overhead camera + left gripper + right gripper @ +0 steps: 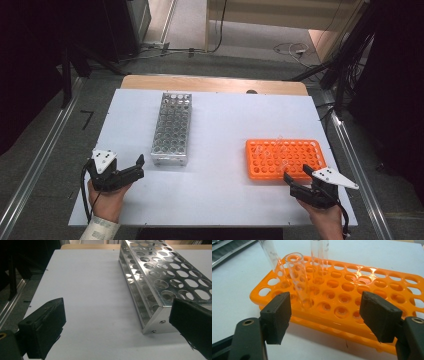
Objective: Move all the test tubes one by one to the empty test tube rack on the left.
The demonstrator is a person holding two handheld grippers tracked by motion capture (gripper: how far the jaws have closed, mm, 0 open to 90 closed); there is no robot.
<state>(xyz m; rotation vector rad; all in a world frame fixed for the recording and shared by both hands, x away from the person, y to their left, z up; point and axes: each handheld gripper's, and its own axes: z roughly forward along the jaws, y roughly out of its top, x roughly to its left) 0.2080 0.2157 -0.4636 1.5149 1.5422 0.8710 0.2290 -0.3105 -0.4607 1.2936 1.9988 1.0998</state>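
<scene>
My right gripper [325, 315] has matt black plastic jaws, their pads rough and a bit chipped at the edges; my left gripper [117, 325] looks the same, its pads scuffed. Just ahead on the right, the orange rack [352, 290] is smooth, glossy plastic, and the test tubes [298, 277] standing in it are clear, shiny glass. The metal rack [160, 280] to the left is bright, polished, mirror-like sheet metal. The white tabletop [220, 125] is smooth and matt, with a bare wooden edge at the far side.
</scene>
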